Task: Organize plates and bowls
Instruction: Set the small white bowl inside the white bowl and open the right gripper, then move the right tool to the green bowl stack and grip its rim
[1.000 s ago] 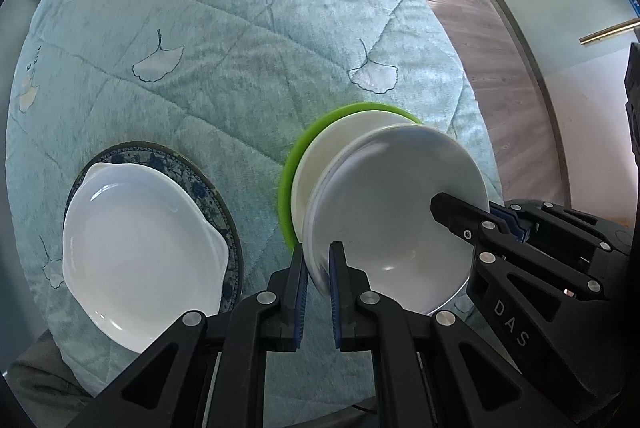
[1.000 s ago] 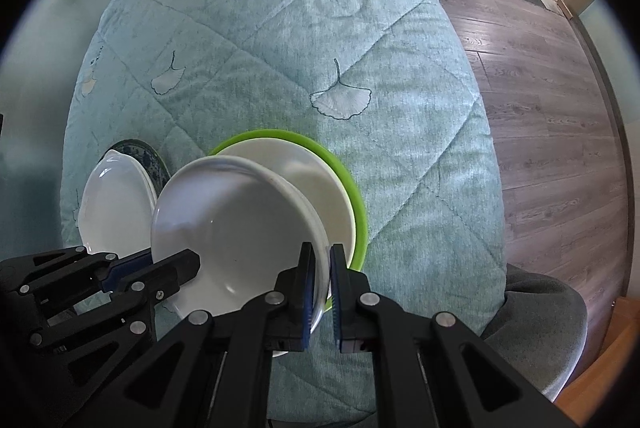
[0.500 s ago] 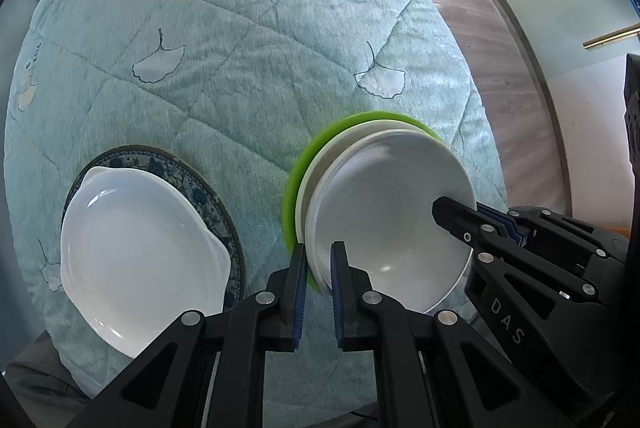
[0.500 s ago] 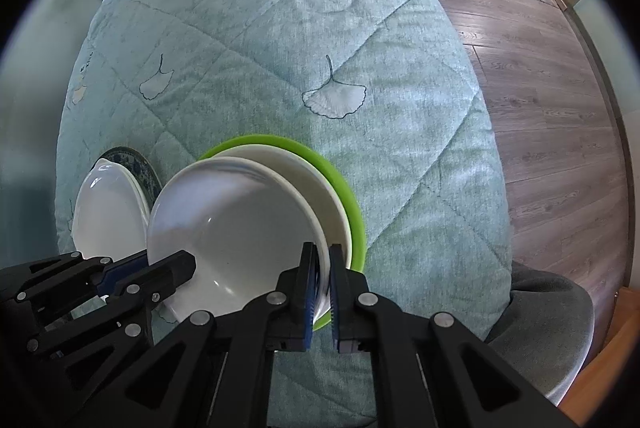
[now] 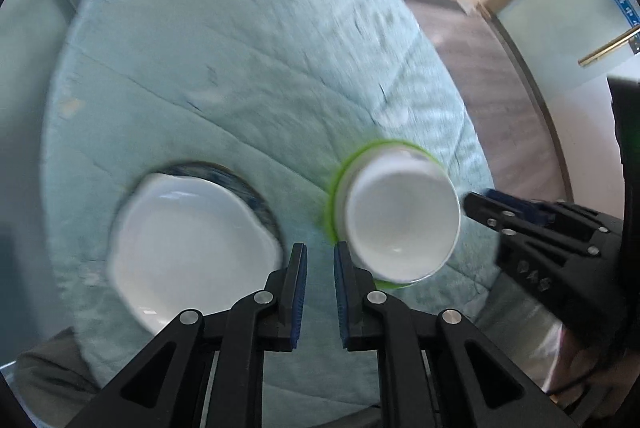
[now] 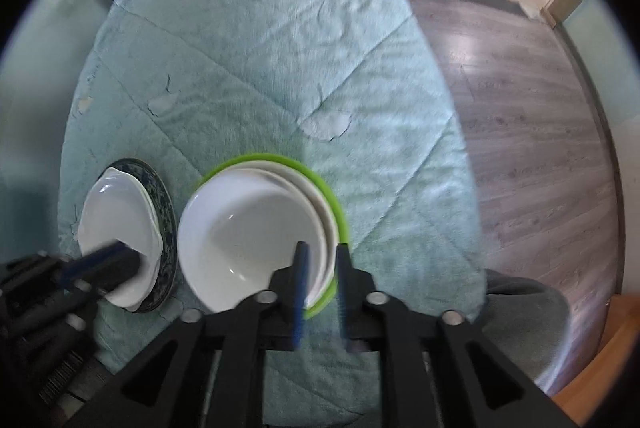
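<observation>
1. The counter (image 6: 260, 67), under a quilted teal cloth, is motion-blurred; its near edge is hidden behind both grippers.
2. A white plate (image 5: 188, 248) covers most of a blue-patterned plate (image 6: 164, 203).
3. A white bowl (image 6: 248, 240) is stacked on another white dish, which sits on a green plate (image 6: 336, 203) showing only its rim.
4. The left gripper (image 5: 319, 260) and the right gripper (image 6: 320, 264) both have their jaws narrowly parted, holding nothing.

On the table (image 6: 280, 47), near its near edge, my bowl (image 6: 248, 236) sits atop stacked plates (image 6: 326, 211); left of them, a scalloped dish (image 6: 116, 220) rests on another plate (image 6: 166, 211).
</observation>
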{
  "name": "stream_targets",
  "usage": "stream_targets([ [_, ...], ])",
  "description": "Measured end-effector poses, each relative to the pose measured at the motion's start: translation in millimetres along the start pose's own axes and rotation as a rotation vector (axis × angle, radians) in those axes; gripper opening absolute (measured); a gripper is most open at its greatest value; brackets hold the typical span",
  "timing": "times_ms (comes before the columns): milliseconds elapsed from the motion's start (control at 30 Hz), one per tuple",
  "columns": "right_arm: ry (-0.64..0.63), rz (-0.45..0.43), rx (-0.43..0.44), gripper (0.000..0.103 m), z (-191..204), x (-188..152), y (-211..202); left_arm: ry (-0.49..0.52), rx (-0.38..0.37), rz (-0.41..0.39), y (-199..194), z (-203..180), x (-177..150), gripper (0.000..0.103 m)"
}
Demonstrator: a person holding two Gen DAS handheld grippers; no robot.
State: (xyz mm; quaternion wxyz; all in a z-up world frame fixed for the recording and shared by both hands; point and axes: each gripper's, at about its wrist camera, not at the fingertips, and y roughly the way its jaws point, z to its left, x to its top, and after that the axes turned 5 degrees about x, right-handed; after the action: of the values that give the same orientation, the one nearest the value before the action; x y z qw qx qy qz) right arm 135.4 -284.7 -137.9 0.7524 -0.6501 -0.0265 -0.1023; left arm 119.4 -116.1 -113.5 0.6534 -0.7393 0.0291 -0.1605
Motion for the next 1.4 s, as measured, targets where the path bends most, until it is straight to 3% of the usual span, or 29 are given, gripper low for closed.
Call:
stream_targets([
  [33,-0.009,-0.036,-0.011,0.043,-1.5,-2.7,-11.7,-0.001,0.027,-0.048,-14.0,4.3,-4.2,0.018],
  [67,-0.014,-0.061,-0.01,0.063,-2.3,-5.7,-19.6,0.0,0.046,-0.088,-25.8,7.3,-8.2,0.038],
  [100,-0.019,-0.096,0.002,0.073,-3.6,-10.9,-31.3,-0.001,0.065,-0.135,-38.4,10.2,-13.4,0.053],
  [133,-0.026,-0.121,0.015,0.077,-4.8,-13.9,-39.6,-0.005,0.093,-0.192,-51.4,12.6,-19.4,0.086],
  [167,-0.037,-0.14,0.024,0.082,-3.7,-18.0,-46.0,-0.015,0.12,-0.241,-62.1,15.0,-24.1,0.103],
  [200,-0.057,-0.154,0.033,0.084,-0.3,-22.5,-50.9,-0.03,0.129,-0.313,-74.8,16.7,-31.6,0.102],
  [267,-0.106,-0.145,0.089,0.084,10.1,-30.4,-53.7,-0.05,0.101,-0.385,-88.9,19.5,-42.4,0.102],
  [333,-0.147,-0.139,0.133,0.084,19.2,-41.2,-55.0,-0.069,0.1,-0.384,-91.7,20.9,-49.7,0.102],
  [433,-0.167,-0.146,0.112,0.084,28.5,-57.0,-51.5,-0.065,0.108,-0.32,-82.6,21.0,-57.6,0.099],
  [500,-0.145,-0.139,0.093,0.084,27.8,-63.3,-45.8,-0.044,0.121,-0.292,-77.9,21.8,-66.0,0.073],
  [567,-0.121,-0.13,0.07,0.082,23.0,-69.3,-40.6,-0.033,0.129,-0.26,-69.7,22.4,-75.2,0.025],
  [633,-0.11,-0.131,0.059,0.06,21.5,-76.3,-40.0,-0.051,0.108,-0.235,-60.8,25.4,-85.1,0.017],
  [667,-0.114,-0.133,0.043,0.036,21.0,-78.2,-40.1,-0.053,0.12,-0.237,-59.8,26.1,-88.7,0.021],
  [700,-0.118,-0.134,0.026,0.032,21.5,-79.3,-40.1,-0.057,0.15,-0.244,-58.9,26.6,-91.6,0.026],
  [733,-0.116,-0.136,0.028,0.032,21.7,-82.6,-43.1,-0.062,0.173,-0.241,-58.9,27.5,-93.8,0.055],
  [767,-0.113,-0.138,0.049,0.032,20.5,-82.4,-43.4,-0.072,0.205,-0.232,-57.5,28.8,-94.6,0.094],
  [800,-0.11,-0.137,0.083,0.039,19.7,-81.3,-43.4,-0.083,0.226,-0.235,-58.2,31.2,-95.9,0.103],
  [833,-0.109,-0.131,0.106,0.051,18.1,-80.6,-42.2,-0.097,0.234,-0.258,-60.8,33.5,-97.3,0.102],
  [867,-0.107,-0.13,0.121,0.082,17.4,-79.1,-41.8,-0.103,0.232,-0.268,-62.1,35.4,-98.2,0.102],
  [900,-0.103,-0.139,0.133,0.093,16.3,-77.0,-41.8,-0.103,0.228,-0.263,-62.2,36.0,-97.5,0.102],
  [1067,-0.036,-0.124,0.152,0.093,0.9,-56.4,-29.6,-0.097,0.2,-0.241,-57.9,38.8,-92.2,0.102],
  [1233,0.07,-0.056,0.151,0.093,-27.4,-34.7,-2.5,-0.087,0.051,-0.195,-49.5,40.0,-72.3,0.102],
  [1400,0.092,-0.035,0.169,0.093,-33.5,-33.1,5.3,-0.062,-0.095,-0.144,-38.0,35.3,-36.5,0.101],
])
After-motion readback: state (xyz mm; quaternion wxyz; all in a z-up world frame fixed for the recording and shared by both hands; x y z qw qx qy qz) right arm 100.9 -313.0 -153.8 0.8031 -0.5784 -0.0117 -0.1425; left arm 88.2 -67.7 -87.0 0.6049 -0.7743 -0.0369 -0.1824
